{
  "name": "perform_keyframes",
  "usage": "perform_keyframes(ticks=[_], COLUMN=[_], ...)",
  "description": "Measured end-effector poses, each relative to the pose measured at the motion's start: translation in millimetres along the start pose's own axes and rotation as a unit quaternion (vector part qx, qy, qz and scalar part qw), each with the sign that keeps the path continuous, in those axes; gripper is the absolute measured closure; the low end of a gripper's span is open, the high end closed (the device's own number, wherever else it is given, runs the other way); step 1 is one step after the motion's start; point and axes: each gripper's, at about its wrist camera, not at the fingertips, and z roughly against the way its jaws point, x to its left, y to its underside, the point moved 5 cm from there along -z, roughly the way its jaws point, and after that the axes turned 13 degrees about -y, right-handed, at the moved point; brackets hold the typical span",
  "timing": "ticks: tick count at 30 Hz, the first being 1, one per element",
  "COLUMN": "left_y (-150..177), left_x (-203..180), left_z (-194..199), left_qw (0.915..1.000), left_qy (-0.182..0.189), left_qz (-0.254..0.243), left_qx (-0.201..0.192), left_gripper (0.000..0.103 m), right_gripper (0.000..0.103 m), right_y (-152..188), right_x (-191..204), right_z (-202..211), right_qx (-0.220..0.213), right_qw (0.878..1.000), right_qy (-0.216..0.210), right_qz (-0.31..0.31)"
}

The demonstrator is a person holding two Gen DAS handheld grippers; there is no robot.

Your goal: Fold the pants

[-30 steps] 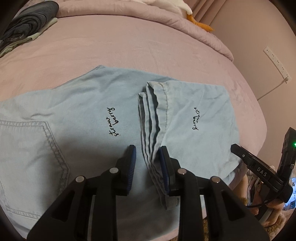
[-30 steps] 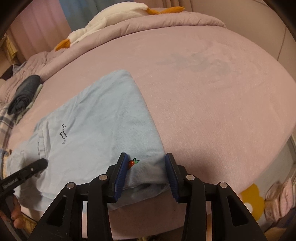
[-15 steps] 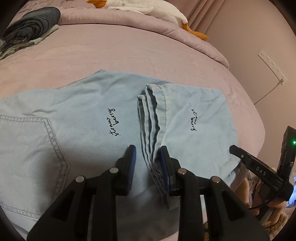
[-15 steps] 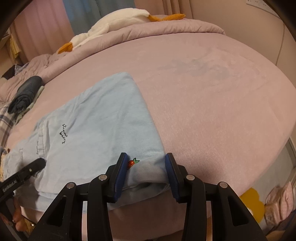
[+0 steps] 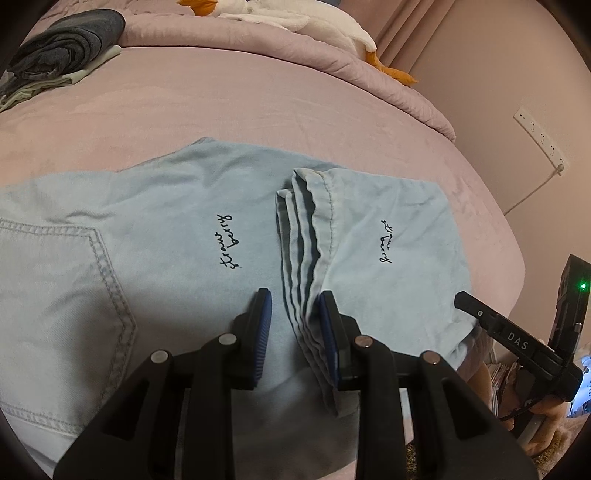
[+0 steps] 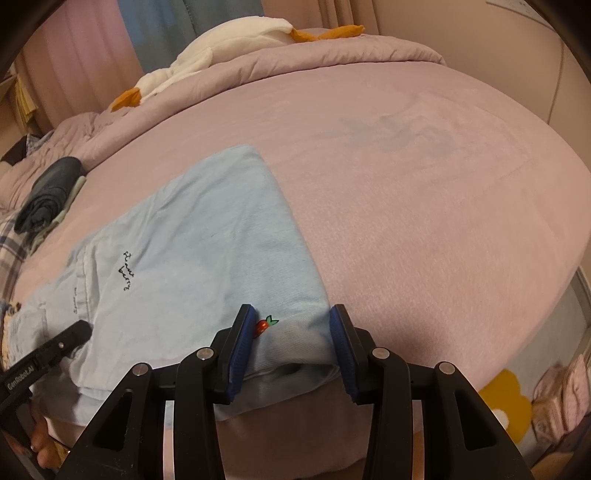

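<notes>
Light blue pants lie on the pink bed, one end folded over so that a stack of hems rests mid-leg. My left gripper sits at the near edge with the hem stack against its right pad and pants cloth filling the narrow gap; it looks shut on them. In the right wrist view the pants run away to the left. My right gripper is shut on their near folded corner, beside a small strawberry patch.
A dark folded garment lies at the far left of the bed, and a white plush goose rests on the rolled duvet behind. The bed's edge drops off near both grippers. A wall socket strip is on the right.
The left wrist view has tilted up a little, showing more of the plush goose. Both grippers keep the same grip and place on the pants.
</notes>
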Motion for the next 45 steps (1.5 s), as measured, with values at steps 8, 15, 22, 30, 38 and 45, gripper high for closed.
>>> perform_keyframes(ticks=[8,15,22,30,38,45], left_y=[2.2,7.4,11.0,12.9,16.1,23.3], left_x=[0.6,10.1,41.1,104.9,147.7,167.1], left_z=[1.2,9.1,46.5,103.0,127.4,129.2], left_qw=[1.0,0.9994,0.9967,0.9852,0.9704,0.9619], left_qy=[0.002,0.026,0.041,-0.02,-0.092,-0.123], left_qz=[0.002,0.023,0.069,0.155,0.199,0.225], left_qx=[-0.009,-0.009,-0.013,-0.071,-0.101,-0.094], left_gripper=[0.075,0.076,0.064,0.024,0.011,0.01], right_gripper=[0.06,0.06,0.058,0.052,0.025,0.022], right_y=[1.0,1.6,-2.4,-9.3,-37.4,-67.9], right_x=[1.7,3.8,7.2,15.6,75.7,127.3], right_z=[-0.3,-0.8,-2.7,5.3,37.0,34.7], right_qx=[-0.007,-0.009,-0.005,-0.001,-0.053,-0.06], right_qw=[1.0,1.0,1.0,0.999,0.997,0.99], right_qy=[0.006,0.016,0.028,0.042,-0.016,-0.086], right_qz=[-0.002,-0.001,-0.003,-0.007,0.06,0.092])
